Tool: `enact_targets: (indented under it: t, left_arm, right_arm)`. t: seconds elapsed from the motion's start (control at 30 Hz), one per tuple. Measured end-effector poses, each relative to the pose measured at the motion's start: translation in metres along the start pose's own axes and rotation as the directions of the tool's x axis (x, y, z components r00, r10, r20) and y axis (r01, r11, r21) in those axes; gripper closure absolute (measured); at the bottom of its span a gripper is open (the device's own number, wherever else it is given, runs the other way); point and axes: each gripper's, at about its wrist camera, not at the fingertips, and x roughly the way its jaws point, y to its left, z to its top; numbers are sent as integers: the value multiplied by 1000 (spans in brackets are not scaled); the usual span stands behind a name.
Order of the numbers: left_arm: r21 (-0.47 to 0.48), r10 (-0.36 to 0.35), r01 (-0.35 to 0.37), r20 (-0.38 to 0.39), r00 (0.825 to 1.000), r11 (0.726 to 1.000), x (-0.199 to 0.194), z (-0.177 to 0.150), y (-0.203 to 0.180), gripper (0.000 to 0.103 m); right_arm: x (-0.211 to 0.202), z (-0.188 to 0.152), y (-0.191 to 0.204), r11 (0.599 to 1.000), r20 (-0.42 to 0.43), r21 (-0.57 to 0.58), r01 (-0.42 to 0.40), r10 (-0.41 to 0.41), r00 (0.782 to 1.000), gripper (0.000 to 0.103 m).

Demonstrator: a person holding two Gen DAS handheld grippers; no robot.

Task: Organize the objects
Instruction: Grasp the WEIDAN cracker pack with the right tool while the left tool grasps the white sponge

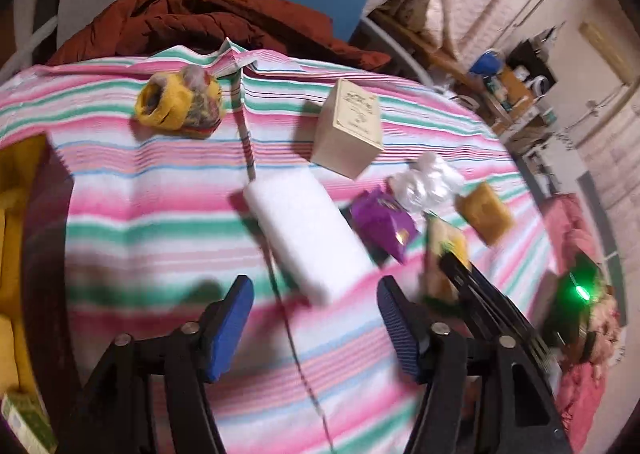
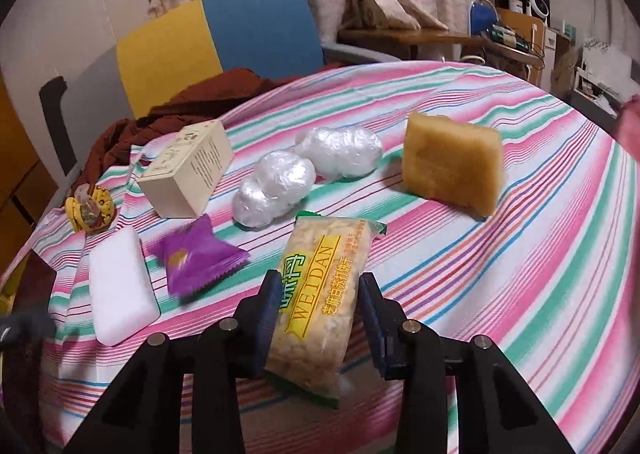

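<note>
- Two claws work over a striped desk (image 2: 520, 254): the right claw (image 2: 320, 318) is clamped on a snack packet (image 2: 320, 294), pads on its long edges for a sure lift.
- Left claw (image 1: 316, 326) stands apart, empty, lined up before the white block (image 1: 308, 230).
- Purple packet (image 2: 196, 258) lies between them.

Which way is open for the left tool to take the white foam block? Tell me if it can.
Probably yes. The white foam block lies just ahead of the open left tool, with only striped cloth between. The purple packet sits close on its right.
</note>
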Motion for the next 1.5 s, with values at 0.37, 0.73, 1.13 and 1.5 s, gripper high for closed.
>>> enact_targets:
  t: [0.37, 0.73, 1.13, 1.5]
  left_arm:
    - [155, 153, -150, -8, 988, 977, 54, 17, -26, 28]
    - [186, 52, -64, 70, 996, 980, 38, 2, -3, 37]
    - [79, 82, -83, 17, 997, 993, 25, 4, 13, 35]
    - [266, 211, -212, 30, 977, 941, 57, 14, -23, 29]
  right_arm:
    - [2, -3, -6, 999, 30, 34, -30, 29, 999, 62]
    - [1, -4, -4, 1000, 38, 22, -19, 19, 999, 62]
    - [1, -5, -2, 1000, 43, 9, -8, 7, 999, 61]
    - [0, -5, 3, 1000, 47, -11, 19, -18, 999, 60]
